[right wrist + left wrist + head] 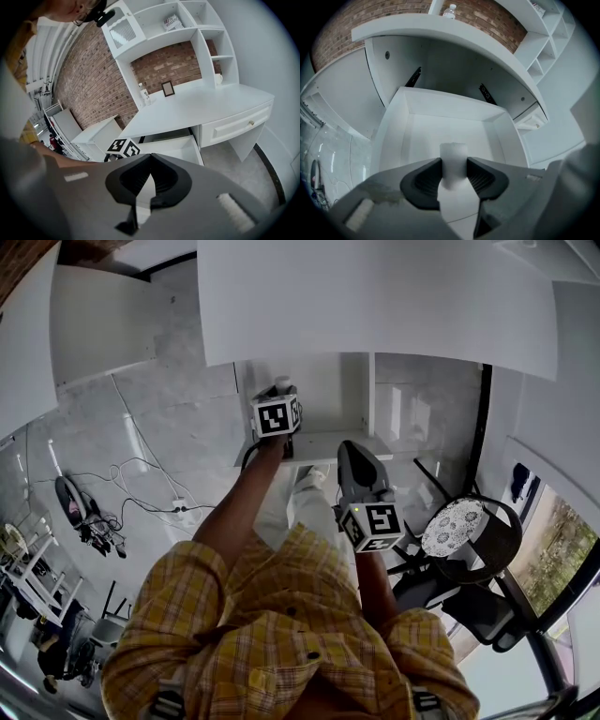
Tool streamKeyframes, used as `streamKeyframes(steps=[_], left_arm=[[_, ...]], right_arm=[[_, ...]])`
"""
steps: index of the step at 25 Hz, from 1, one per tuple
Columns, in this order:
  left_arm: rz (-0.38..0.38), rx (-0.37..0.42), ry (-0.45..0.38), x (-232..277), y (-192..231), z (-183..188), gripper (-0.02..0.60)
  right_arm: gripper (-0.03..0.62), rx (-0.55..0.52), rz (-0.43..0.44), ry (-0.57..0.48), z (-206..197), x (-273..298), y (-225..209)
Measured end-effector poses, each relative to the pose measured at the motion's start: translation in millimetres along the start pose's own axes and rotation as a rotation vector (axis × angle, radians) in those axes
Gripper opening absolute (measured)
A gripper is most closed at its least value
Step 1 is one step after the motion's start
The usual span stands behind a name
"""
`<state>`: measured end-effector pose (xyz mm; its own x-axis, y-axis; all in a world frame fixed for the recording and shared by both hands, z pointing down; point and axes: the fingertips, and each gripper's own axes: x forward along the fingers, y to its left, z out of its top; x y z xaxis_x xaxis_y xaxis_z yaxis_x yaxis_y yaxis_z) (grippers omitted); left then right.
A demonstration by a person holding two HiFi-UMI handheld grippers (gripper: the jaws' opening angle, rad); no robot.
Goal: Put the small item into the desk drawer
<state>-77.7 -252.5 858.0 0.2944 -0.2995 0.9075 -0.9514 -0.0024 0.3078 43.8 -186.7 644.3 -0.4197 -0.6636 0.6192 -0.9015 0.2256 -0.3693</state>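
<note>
The small item (453, 161) is a short white cylinder, and my left gripper (453, 174) is shut on it, both dark pads pressed to its sides. It hangs over the open white desk drawer (392, 136), whose bare floor fills the view below. From the head, the left gripper (283, 392) reaches out over the drawer (369, 397) under the white desk top (375, 296). My right gripper (349, 454) stays back beside the drawer front, its jaws shut with nothing between them (150, 161). The right gripper view shows the open drawer (180, 149) and the left gripper's marker cube (123, 147).
A water bottle (144, 93) and a small picture frame (168, 88) stand on the desk (206, 105), below white shelves. A second drawer (239, 125) with a knob is closed. An office chair with a patterned cushion (457, 527) stands right of me; cables (141, 493) lie on the floor to the left.
</note>
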Motion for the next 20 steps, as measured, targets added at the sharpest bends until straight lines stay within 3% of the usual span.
streamKeyframes(steps=[20], left_arm=[[0.004,-0.045,0.090,35.9,6.3,-21.1,0.178]], right_arm=[[-0.002,0.019,-0.027,0.003,-3.9,-2.3,-12.7]])
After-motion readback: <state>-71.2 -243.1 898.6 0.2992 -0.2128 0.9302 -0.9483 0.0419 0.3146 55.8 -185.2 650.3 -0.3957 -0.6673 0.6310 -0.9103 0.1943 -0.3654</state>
